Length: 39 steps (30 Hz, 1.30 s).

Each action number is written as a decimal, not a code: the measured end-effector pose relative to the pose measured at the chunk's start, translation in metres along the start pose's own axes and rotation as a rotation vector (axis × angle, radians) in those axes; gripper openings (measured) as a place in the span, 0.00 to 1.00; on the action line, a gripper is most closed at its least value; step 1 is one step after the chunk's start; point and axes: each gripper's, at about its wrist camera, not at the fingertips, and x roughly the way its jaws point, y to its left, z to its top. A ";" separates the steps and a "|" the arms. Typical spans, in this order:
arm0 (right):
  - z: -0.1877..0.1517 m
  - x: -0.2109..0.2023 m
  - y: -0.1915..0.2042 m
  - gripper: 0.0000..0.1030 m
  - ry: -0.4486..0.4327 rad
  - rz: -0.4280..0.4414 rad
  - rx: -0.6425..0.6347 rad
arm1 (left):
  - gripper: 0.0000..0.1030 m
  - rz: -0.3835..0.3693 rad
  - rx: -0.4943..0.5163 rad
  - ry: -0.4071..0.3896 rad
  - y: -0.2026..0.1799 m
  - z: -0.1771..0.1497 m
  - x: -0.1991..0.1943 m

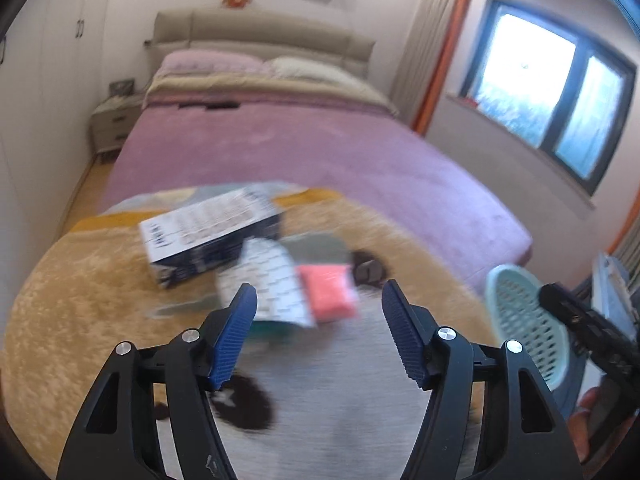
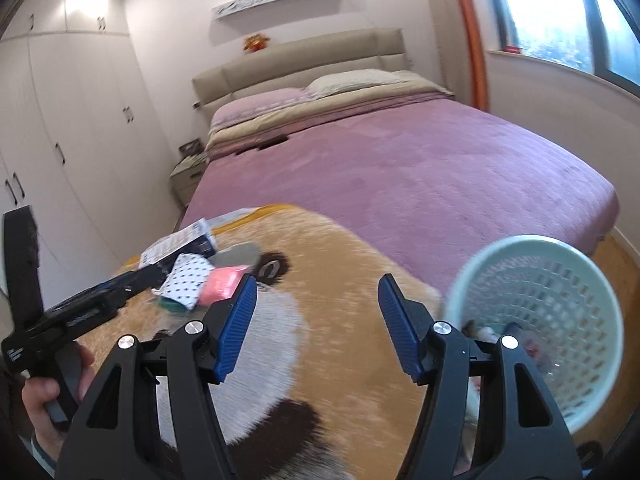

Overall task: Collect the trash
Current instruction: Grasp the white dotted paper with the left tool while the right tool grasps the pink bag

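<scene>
Trash lies on a tan panda-print blanket [image 1: 80, 280]: a white and navy box [image 1: 208, 232], a white dotted packet [image 1: 276, 284], a pink packet [image 1: 330, 292] and a teal item [image 1: 276, 330] under the dotted packet. My left gripper [image 1: 318, 300] is open and empty, just short of the dotted and pink packets. My right gripper [image 2: 316, 292] is open and empty above the blanket [image 2: 352, 280], the same pile to its left: box [image 2: 180, 246], dotted packet [image 2: 186, 278], pink packet [image 2: 222, 284]. A mint mesh basket [image 2: 548, 312] stands to its right with some trash inside.
A bed with a purple cover [image 1: 304, 152] lies beyond the blanket, with pillows and a beige headboard. White wardrobes [image 2: 60, 140] line the left wall. A window [image 1: 560, 92] is at the right. The basket [image 1: 528, 320] shows at the right in the left wrist view.
</scene>
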 end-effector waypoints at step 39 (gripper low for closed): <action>-0.015 0.147 0.101 0.58 0.184 0.025 -0.122 | 0.09 -0.001 -0.157 -0.202 0.092 -0.050 -0.039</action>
